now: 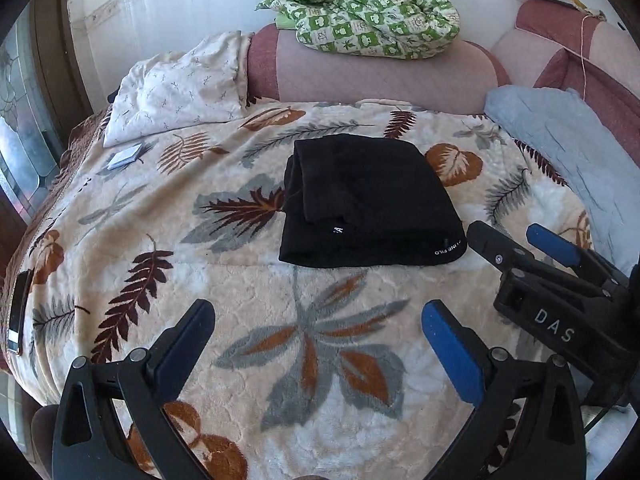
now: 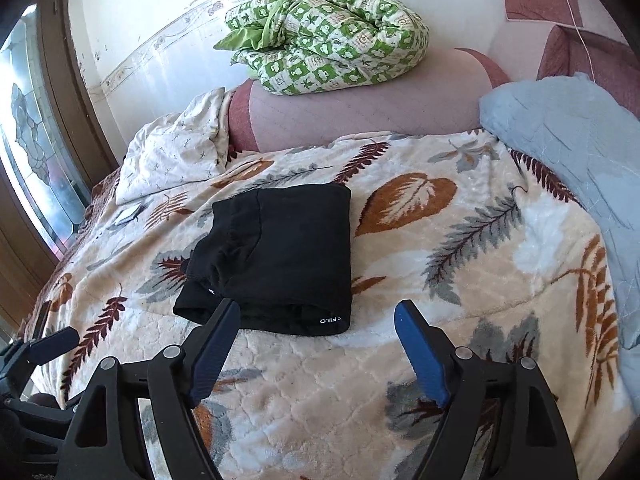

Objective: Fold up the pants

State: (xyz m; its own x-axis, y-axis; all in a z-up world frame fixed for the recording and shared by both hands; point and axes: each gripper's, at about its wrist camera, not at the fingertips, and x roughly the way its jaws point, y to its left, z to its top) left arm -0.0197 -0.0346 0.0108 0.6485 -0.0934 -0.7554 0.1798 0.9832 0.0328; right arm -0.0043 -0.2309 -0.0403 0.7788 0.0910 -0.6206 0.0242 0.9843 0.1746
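Note:
The black pants [image 1: 368, 204] lie folded into a compact rectangle on the leaf-patterned blanket [image 1: 224, 320], with small white lettering at the near right corner. They also show in the right wrist view [image 2: 280, 256]. My left gripper [image 1: 318, 312] is open and empty, held over the blanket short of the pants. My right gripper [image 2: 316, 312] is open and empty, its left fingertip [image 2: 226, 312] just in front of the pants' near edge. The right gripper also shows at the right of the left wrist view [image 1: 508, 236].
A green checked quilt [image 1: 368, 12] sits on the pink headboard cushion [image 1: 380, 76]. A white pillow [image 1: 180, 92] lies at back left, a light blue cover [image 1: 560, 144] at right. A small packet [image 1: 124, 156] and a phone [image 1: 18, 312] lie at left.

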